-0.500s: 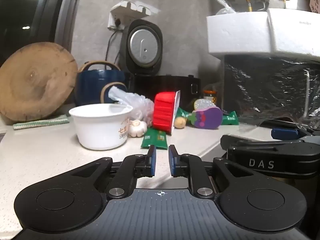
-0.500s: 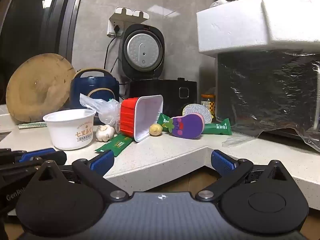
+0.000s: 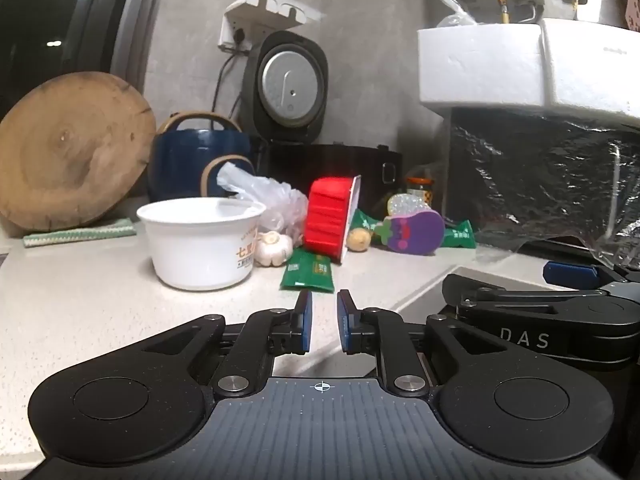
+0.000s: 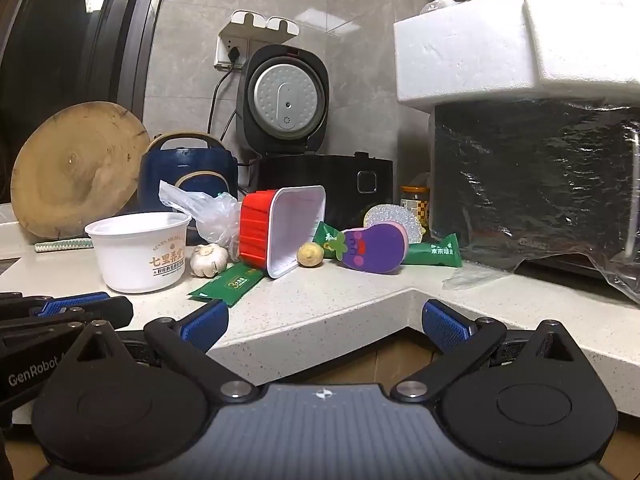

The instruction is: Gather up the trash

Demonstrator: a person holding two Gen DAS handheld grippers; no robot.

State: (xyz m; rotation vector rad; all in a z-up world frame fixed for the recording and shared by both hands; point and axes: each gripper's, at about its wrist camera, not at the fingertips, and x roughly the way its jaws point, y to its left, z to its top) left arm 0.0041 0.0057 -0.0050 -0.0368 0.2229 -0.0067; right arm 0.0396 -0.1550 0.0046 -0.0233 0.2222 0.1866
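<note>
We see the countertop [image 4: 340,312] bearing litter: a white bowl [image 3: 202,250], a tipped red tub [image 4: 280,232], and a green wrapper [image 3: 308,274] lying just ahead of our left gripper [image 3: 322,322], nearly clenched and empty. Right gripper [image 4: 324,322] spread wide. Legible: "DAS", "GenRobot".

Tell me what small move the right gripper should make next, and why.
Probably ease the right gripper forward toward the flat green foil wrapper lying nearest the white speckled counter edge. It is open and empty, short of the clutter, while the left gripper is nearly closed.
</note>
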